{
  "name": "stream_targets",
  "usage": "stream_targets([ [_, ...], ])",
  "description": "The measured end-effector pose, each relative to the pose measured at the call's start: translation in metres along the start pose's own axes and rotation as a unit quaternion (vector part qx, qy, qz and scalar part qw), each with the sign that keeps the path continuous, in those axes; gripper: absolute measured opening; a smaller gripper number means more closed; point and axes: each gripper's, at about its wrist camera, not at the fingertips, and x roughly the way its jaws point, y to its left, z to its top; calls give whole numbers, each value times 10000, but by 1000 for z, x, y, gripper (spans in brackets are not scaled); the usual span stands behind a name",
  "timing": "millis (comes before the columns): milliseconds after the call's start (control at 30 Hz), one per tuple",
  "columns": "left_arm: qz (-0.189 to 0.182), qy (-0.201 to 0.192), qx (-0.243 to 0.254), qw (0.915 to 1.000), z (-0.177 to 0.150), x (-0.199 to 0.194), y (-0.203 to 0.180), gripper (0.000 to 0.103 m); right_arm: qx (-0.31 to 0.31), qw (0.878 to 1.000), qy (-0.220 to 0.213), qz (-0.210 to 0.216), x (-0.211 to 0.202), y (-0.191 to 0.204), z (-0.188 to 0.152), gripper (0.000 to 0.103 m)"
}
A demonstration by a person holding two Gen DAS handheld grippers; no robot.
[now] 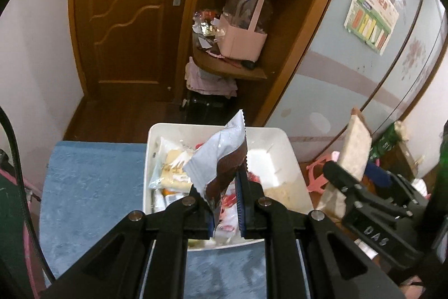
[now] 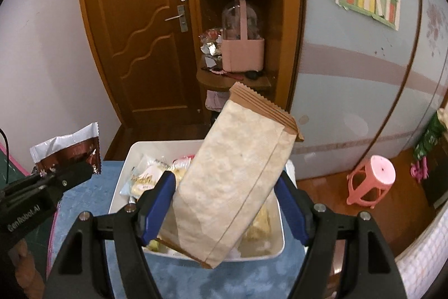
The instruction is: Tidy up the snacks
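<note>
Left tongs [image 1: 225, 187] pinching silver packet [image 1: 221, 156], right tongs [image 2: 225, 203] clamping beige pouch [image 2: 232, 187], white bin [image 2: 123, 175], blue cloth [image 1: 92, 181]

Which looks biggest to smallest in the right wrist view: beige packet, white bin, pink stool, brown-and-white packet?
1. Beige packet, though nearness inflates it.
2. White bin, partly hidden, probably truly largest.
3. Brown-and-white packet and pink stool: alike, unranked.

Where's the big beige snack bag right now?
The beige snack bag is held tilted in the right tool, above the white bin on the blue mat.
</note>
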Motion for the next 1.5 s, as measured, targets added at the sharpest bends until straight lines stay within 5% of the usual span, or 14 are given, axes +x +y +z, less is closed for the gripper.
stream_targets([
  [233, -10, -3, -152, 9999, 10, 16, 5, 11, -367, 9991, 110, 160, 25, 6, 5, 74],
  [300, 135, 124, -187, 9997, 9, 27, 6, 33, -547, 9977, 275, 291, 37, 9, 2, 74],
  [367, 369, 260, -251, 9987, 6, 36, 9, 98, -739, 9954, 469, 399, 48, 14, -3, 81],
  [400, 524, 241, -310, 9979, 3, 39, 12, 102, -833, 9939, 597, 407, 53, 16, -7, 83],
  [867, 801, 286, -246, 9961, -32, 13, -1, 102, -554, 9937, 849, 471, 31, 3, -52, 88],
  [1500, 1298, 96, 37, 9915, -104, -120, -25, 102, 157, 9936, 629, 922, -87, -4, -83, 88],
])
